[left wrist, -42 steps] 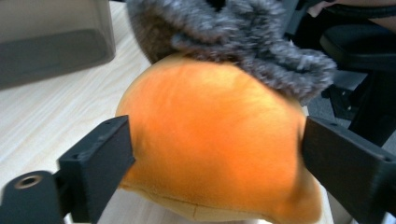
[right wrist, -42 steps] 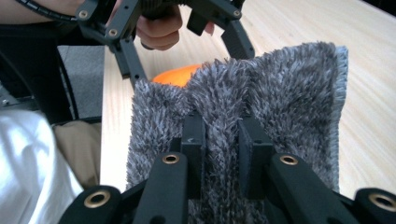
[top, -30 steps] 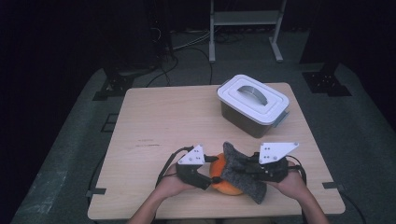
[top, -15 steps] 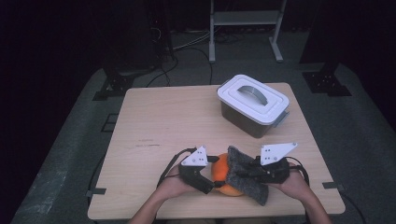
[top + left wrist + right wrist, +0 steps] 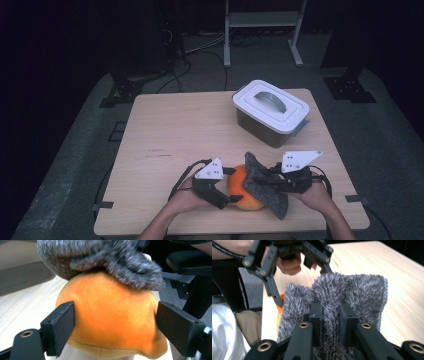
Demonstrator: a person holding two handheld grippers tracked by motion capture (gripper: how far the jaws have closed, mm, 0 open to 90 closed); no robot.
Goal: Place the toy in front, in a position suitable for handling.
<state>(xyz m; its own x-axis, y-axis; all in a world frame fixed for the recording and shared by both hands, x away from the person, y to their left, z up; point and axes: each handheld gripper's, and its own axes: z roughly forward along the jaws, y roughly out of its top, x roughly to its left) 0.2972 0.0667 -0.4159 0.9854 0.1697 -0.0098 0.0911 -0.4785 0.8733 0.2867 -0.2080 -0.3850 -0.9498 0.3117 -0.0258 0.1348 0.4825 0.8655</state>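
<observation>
An orange plush ball (image 5: 239, 189) rests on the table near its front edge. My left gripper (image 5: 232, 186) straddles it from the left. Its jaws have just been opening and stand open on either side of the plush (image 5: 110, 315) without squeezing it. A grey fuzzy cloth (image 5: 265, 189) drapes over the plush's top and right side. My right gripper (image 5: 272, 182) comes in from the right, shut on a fold of that cloth (image 5: 362, 290). In the right gripper view (image 5: 330, 307) a sliver of orange (image 5: 279, 312) shows under the cloth's left edge.
A white lidded box (image 5: 270, 111) with a grey handle stands at the back right of the wooden table (image 5: 175, 130). Bare tabletop lies to the left and middle. Cables and a metal stand (image 5: 262, 20) are on the floor beyond.
The left gripper's jaws have spread wider around the orange plush. The grey cloth in the right gripper has shifted slightly over the plush. Both hands stay in about the same place.
</observation>
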